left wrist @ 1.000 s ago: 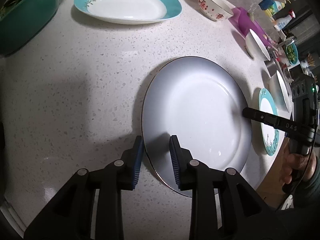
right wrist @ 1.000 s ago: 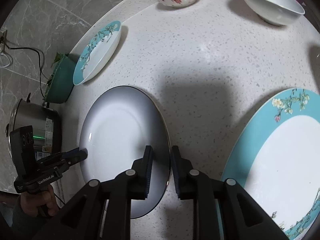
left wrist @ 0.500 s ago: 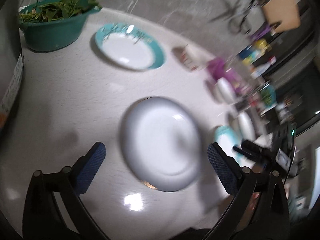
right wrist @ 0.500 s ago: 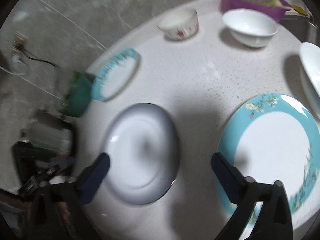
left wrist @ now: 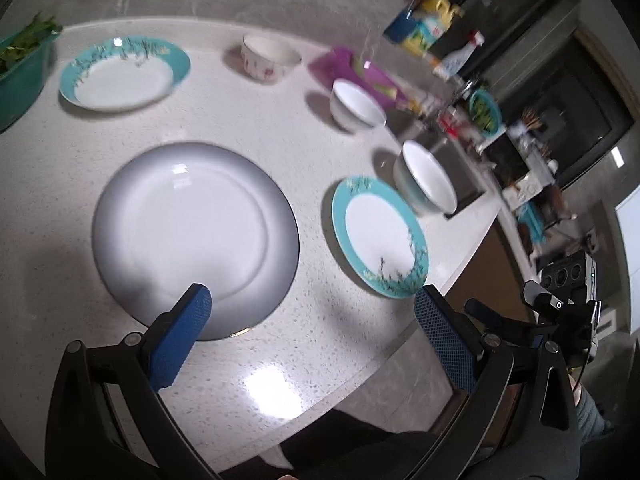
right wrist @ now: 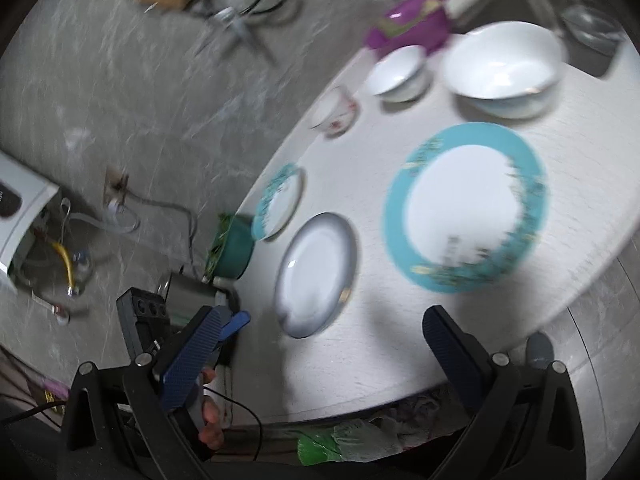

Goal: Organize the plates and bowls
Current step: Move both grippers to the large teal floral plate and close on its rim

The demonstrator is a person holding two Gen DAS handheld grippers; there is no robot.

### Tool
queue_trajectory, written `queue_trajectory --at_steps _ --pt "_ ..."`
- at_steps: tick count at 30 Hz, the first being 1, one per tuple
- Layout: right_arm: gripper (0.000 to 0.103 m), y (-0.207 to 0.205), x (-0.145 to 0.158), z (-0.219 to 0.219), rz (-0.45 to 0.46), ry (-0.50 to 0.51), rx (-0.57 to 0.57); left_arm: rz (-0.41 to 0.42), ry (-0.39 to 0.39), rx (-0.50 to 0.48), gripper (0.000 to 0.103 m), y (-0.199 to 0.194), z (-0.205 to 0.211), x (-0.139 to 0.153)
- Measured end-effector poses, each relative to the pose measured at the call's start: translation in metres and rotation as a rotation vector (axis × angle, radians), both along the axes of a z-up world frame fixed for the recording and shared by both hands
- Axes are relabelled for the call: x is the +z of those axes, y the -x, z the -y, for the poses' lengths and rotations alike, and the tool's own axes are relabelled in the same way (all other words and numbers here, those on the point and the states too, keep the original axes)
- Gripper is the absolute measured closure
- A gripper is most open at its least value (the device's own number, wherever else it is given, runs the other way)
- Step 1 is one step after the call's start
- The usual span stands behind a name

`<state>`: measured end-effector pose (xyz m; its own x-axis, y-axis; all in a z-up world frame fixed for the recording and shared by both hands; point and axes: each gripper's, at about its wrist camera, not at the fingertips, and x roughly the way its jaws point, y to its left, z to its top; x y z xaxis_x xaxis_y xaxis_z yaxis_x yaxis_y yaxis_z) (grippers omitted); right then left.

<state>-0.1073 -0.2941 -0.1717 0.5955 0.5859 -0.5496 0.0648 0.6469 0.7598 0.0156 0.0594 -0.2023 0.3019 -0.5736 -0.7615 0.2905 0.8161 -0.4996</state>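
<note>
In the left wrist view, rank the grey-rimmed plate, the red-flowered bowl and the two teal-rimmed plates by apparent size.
1. grey-rimmed plate, largest, though nearest the camera.
2. two teal-rimmed plates: alike, not ranked.
3. red-flowered bowl, smallest, also farthest.

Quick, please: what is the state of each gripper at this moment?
Left gripper: open, jaws just opened, holding nothing.
Right gripper: open, jaws just opened, holding nothing.

We see a speckled white countertop (left wrist: 280,360) with a rounded edge; a grey marbled wall (right wrist: 100,80) behind it; a wall socket (right wrist: 116,188) with trailing cables.
</note>
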Motion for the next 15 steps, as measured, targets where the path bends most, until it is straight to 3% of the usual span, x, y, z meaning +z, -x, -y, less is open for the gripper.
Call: queue_trajectory --at_steps 2,5,8,12,15 --pt "0.0 0.001 -0.003 0.019 -0.005 -0.005 -0.018 -0.084 -0.009 0.018 0.0 -0.011 0.012 -0.01" --pt "0.002 -0.004 -0.006 0.048 -0.026 0.025 -0.034 -0.098 -0.013 0.02 0.001 -0.027 0.037 -0.018" --pt "0.021 -0.017 -0.011 0.078 -0.057 0.042 -0.044 -0.061 -0.078 -0.026 0.001 -0.044 0.075 -0.016" --pt "0.026 -0.037 -0.02 0.105 -0.047 0.029 -0.014 -0.02 -0.229 -0.205 0.001 -0.077 0.136 -0.023" --pt "0.028 -0.05 -0.034 0.114 -0.072 0.018 0.002 -0.028 -0.28 -0.338 0.001 -0.104 0.162 -0.033"
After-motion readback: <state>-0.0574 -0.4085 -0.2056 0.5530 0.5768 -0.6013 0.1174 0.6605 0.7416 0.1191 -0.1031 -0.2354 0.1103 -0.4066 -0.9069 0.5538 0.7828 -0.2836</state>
